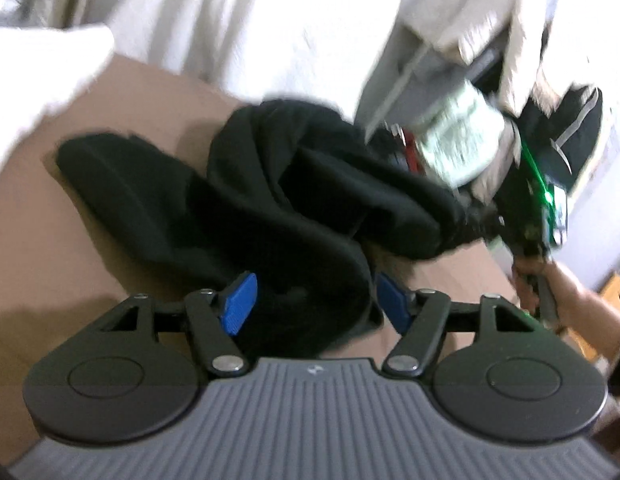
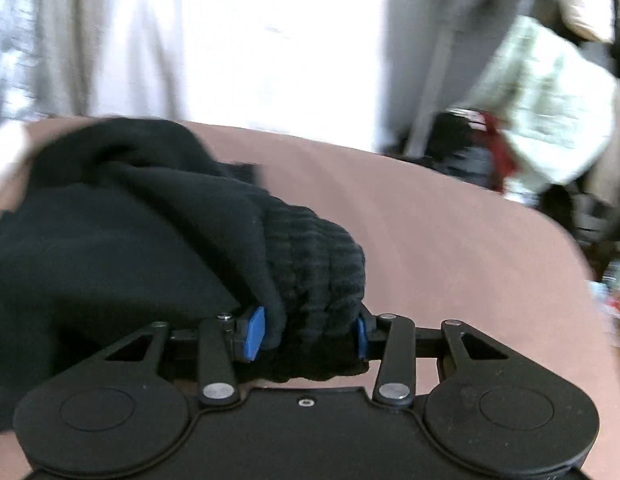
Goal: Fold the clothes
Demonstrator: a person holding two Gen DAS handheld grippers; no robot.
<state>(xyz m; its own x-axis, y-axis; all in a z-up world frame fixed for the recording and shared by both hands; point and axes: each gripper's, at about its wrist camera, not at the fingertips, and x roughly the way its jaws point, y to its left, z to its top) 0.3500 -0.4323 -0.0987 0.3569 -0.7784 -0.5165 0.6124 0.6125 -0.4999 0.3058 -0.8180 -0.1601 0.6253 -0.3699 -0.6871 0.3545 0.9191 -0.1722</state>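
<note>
Right tongs clamp the black garment's ribbed cuff; only the left view shows left tongs wide around cloth, above the brown tabletop.

One black garment lies crumpled on one brown table. Two tools are in view: the left tool and the right tool, each with two blue pads. One bare forearm shows at the right edge.
</note>
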